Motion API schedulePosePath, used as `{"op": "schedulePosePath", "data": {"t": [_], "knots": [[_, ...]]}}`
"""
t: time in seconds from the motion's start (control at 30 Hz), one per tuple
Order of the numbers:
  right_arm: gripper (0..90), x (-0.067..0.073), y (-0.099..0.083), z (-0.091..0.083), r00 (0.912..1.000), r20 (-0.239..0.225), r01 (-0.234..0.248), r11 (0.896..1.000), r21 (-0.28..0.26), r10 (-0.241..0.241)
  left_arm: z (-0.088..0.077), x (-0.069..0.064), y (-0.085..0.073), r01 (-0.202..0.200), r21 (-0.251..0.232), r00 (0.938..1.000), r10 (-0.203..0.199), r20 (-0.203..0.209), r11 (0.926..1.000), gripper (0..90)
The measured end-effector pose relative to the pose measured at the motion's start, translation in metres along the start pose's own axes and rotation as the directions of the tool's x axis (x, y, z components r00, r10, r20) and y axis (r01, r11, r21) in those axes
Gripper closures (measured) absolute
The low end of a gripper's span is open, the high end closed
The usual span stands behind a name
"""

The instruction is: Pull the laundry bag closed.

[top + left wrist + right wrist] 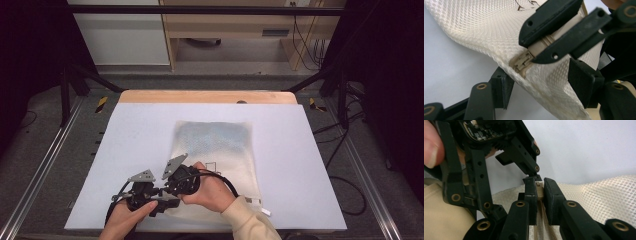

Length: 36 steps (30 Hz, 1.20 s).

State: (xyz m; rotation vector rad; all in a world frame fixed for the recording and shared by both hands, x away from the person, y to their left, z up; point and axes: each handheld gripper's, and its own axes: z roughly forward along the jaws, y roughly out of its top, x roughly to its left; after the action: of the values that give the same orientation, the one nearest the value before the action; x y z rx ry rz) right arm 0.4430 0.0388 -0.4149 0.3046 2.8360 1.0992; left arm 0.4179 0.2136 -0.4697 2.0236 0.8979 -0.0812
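A cream mesh bag (215, 145) lies flat on the white mat (140, 130), with bluish contents showing through its far half. Both grippers meet at its near left corner. My right gripper (540, 187) is shut on the beige zipper pull (539, 46), just behind the slider (522, 62); the zipper tape (541, 222) runs down between its jaws. My left gripper (541, 82) is open, one jaw on each side of the bag's raised mesh edge below the slider. In the right gripper view the left gripper (524, 167) stands close by, held by a hand (432, 145).
The mat covers a wooden table whose far edge (207, 96) shows at the back. Black frame posts (65, 95) stand at both sides, and cables (345, 185) lie on the floor to the right. A wooden cabinet (225, 25) is beyond the table.
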Motion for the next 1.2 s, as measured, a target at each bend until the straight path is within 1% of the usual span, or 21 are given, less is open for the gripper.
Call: {"op": "schedulePosePath", "data": {"t": [0.07, 0.13, 0.23, 0.3, 0.37, 0.4, 0.47, 0.53, 0.57, 0.73, 0.9, 1.03, 1.2], "knots": [[81.9, 0.000, 0.000, 0.000, 1.0000, 0.000, 0.001, 1.000, 0.002, -0.001, 0.001, 0.003, 0.001, 0.010, -0.007, 0.9999, -0.010, 0.009, 0.9999, 39.3], [81.9, 0.000, 0.000, 0.000, 1.0000, 0.001, 0.001, 1.000, 0.003, -0.001, 0.002, 0.004, 0.001, 0.010, -0.004, 0.9999, -0.010, 0.011, 0.9999, 40.7], [81.9, 0.000, 0.000, 0.000, 1.0000, -0.002, 0.003, 1.000, 0.009, -0.003, 0.002, 0.007, 0.000, 0.017, -0.004, 0.9997, -0.017, 0.019, 0.9999, 46.8], [81.9, 0.000, 0.000, 0.000, 1.0000, -0.001, 0.003, 1.000, 0.006, -0.003, 0.002, 0.007, 0.000, 0.016, -0.004, 0.9997, -0.016, 0.017, 0.9999, 48.3], [81.9, 0.000, 0.000, 0.000, 1.0000, -0.001, 0.001, 1.000, 0.005, -0.001, 0.002, 0.007, -0.001, 0.014, -0.002, 0.9997, -0.014, 0.022, 0.9999, 54.3], [81.9, 0.000, 0.000, 0.000, 1.0000, -0.001, 0.001, 1.000, 0.005, -0.001, 0.002, 0.008, -0.001, 0.013, 0.001, 0.9997, -0.013, 0.021, 0.9999, 54.3], [81.9, 0.000, 0.000, 0.000, 1.0000, -0.004, 0.002, 1.000, 0.009, -0.001, 0.002, 0.009, -0.001, 0.015, -0.001, 0.9997, -0.015, 0.021, 0.9999, 59.8], [81.9, 0.000, -0.001, 0.000, 1.0000, -0.004, 0.003, 1.000, 0.007, -0.003, 0.001, 0.010, -0.001, 0.019, 0.003, 0.9996, -0.019, 0.020, 0.9998, 61.4], [81.9, 0.000, -0.001, 0.001, 1.0000, -0.006, 0.004, 1.000, 0.011, -0.004, 0.001, 0.011, -0.001, 0.019, 0.003, 0.9997, -0.019, 0.017, 0.9998, 64.3], [81.9, 0.000, -0.001, 0.000, 1.0000, -0.005, 0.004, 1.000, 0.010, -0.004, 0.001, 0.011, -0.002, 0.016, 0.004, 0.9998, -0.016, 0.008, 0.9999, 71.5], [81.9, 0.000, -0.001, 0.000, 0.9999, -0.007, 0.013, 1.000, 0.017, -0.013, 0.001, 0.011, -0.003, 0.015, 0.014, 0.9999, -0.015, 0.007, 0.9998, 75.4], [81.9, 0.000, -0.001, 0.000, 0.9999, -0.009, 0.010, 1.000, 0.018, -0.010, 0.001, 0.012, -0.003, 0.015, 0.013, 0.9999, -0.015, 0.005, 0.9998, 78.6], [81.9, 0.000, -0.002, 0.000, 0.9999, -0.010, 0.014, 1.000, 0.022, -0.014, 0.001, 0.012, -0.003, 0.014, 0.024, 0.9999, -0.014, 0.003, 0.9996, 80.4]]}}
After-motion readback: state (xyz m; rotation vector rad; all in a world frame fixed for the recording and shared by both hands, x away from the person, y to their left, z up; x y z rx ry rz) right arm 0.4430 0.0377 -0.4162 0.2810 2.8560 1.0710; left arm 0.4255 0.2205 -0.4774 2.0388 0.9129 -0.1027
